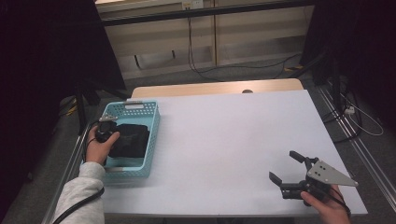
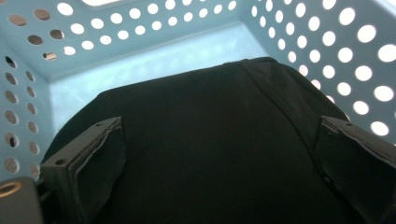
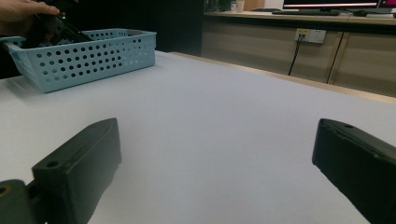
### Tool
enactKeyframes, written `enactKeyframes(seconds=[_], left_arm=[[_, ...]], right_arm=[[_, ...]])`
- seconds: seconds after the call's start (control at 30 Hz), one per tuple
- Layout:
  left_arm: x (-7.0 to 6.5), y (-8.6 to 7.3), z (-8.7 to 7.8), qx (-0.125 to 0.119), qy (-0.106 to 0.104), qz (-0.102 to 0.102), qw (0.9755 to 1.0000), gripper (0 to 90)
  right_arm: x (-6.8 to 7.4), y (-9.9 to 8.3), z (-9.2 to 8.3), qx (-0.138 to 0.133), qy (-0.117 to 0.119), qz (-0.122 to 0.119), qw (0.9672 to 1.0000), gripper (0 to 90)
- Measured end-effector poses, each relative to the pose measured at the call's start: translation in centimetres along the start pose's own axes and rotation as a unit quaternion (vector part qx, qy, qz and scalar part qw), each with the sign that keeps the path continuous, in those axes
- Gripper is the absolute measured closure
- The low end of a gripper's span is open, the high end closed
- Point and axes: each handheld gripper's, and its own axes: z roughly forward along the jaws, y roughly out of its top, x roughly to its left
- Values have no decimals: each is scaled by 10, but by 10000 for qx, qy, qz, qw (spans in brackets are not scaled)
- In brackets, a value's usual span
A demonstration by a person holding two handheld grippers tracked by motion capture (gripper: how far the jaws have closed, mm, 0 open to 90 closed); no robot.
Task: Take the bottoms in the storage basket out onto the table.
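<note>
Left gripper (image 1: 108, 133) is spread wide over the black cloth (image 2: 210, 140) in the basket (image 1: 152, 135) at the table's left edge, nothing gripped yet; right gripper (image 1: 292, 170) hangs agape and empty near the front right corner; lifting, I judge, remains.

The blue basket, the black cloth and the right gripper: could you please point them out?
blue basket (image 1: 135, 107): high view, far rim.
black cloth (image 2: 210, 140): left gripper view, middle of its top.
right gripper (image 1: 285, 165): high view, between its open jaws.

It looks like a lab or office: a monitor (image 3: 336, 3) on the counter (image 3: 299, 18) at the upper right, wall sockets (image 3: 310, 35), cables (image 1: 205, 70) across the floor.
</note>
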Motion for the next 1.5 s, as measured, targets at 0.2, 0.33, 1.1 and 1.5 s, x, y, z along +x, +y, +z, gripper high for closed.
enactKeyframes(seconds=[0.2,0.33,1.1,1.5], left_arm=[[0,-1,7,236,13,-52,9997,19],[1,-3,11,260,64,-141,9995,9],[-4,-7,26,738,165,-392,9964,0],[-6,-9,30,731,362,-612,9948,0]], right_arm=[[0,0,0,-8,10,3,10000,3],[0,0,0,0,11,-5,10000,3],[1,0,0,-35,64,-32,10000,3],[2,1,0,-38,79,-17,10000,3]])
